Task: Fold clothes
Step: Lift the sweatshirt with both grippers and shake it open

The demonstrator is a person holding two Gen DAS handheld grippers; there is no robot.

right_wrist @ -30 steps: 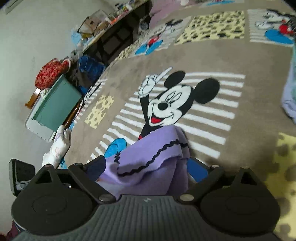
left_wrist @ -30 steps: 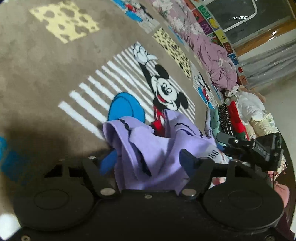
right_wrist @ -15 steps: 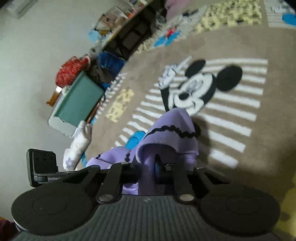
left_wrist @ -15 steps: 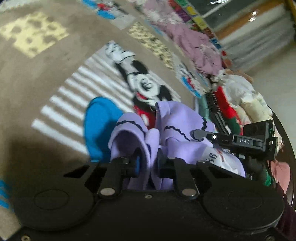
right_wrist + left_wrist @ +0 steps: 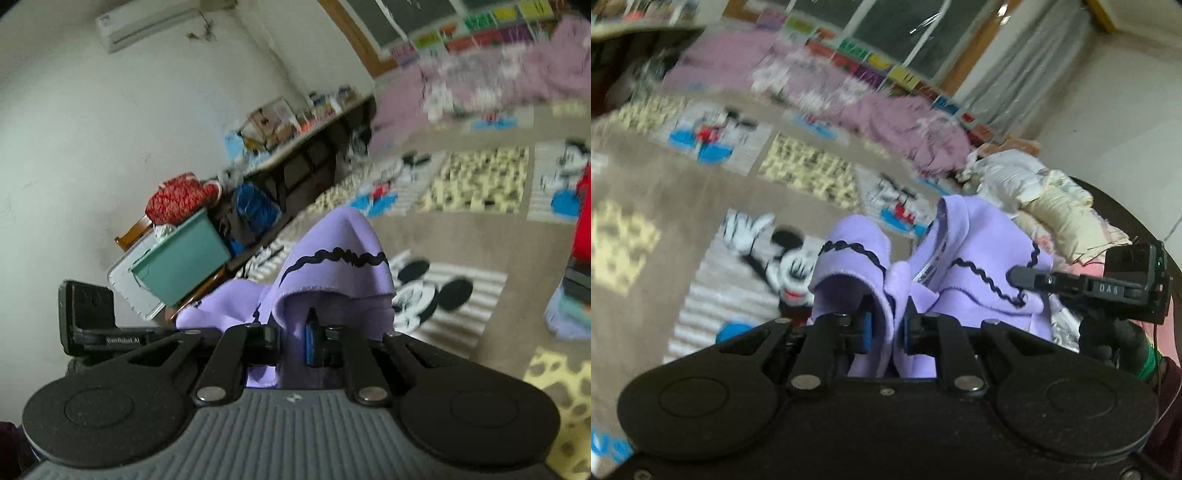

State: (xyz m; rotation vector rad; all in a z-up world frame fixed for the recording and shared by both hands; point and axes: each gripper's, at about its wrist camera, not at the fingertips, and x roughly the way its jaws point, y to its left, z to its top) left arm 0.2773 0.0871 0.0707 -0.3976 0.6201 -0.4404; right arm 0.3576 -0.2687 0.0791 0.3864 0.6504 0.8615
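Left fingers [image 5: 885,326] clenched on lilac garment [image 5: 979,251] | right fingers [image 5: 293,341] clenched on same garment

Purple garment [image 5: 334,236] in right hand-held gripper [image 5: 291,341]

Brown cartoon-mouse rug [image 5: 683,192] spread across the floor, pink bedding [image 5: 886,114] heaped along the far edge, teal bin [image 5: 184,254] — red bag [image 5: 177,195] perched above, wall air conditioner [image 5: 147,18] mounted high

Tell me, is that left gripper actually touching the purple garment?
Touching. The left wrist view shows the left gripper with its fingers closed on a fold of the purple garment, cloth pinched between them.
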